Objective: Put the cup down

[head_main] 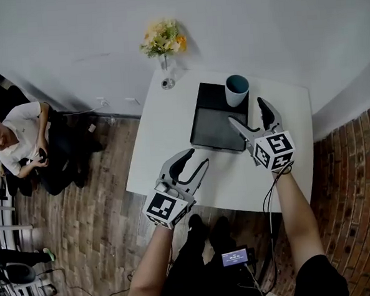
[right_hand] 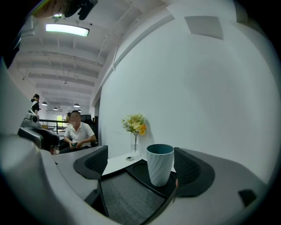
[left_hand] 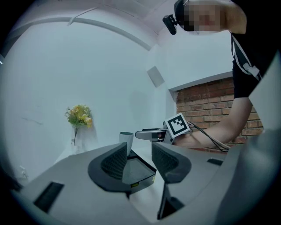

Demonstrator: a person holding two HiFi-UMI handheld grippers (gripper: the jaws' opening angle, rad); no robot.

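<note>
A pale ribbed cup (head_main: 236,91) with a teal inside stands upright on the far right corner of a black tray (head_main: 216,125). My right gripper (head_main: 245,110) is open just short of the cup, with nothing between its pads. In the right gripper view the cup (right_hand: 160,165) rises ahead of the jaws, close to the right finger (right_hand: 193,169). My left gripper (head_main: 197,158) is open and empty over the table's near edge, left of the tray. In the left gripper view the cup (left_hand: 126,139) and the right gripper (left_hand: 149,134) show beyond the left gripper (left_hand: 139,159).
The white table (head_main: 163,145) carries a glass vase of yellow flowers (head_main: 163,47) at its far left corner. A person (head_main: 22,145) sits on the wooden floor side to the left. A brick wall (head_main: 357,196) runs along the right.
</note>
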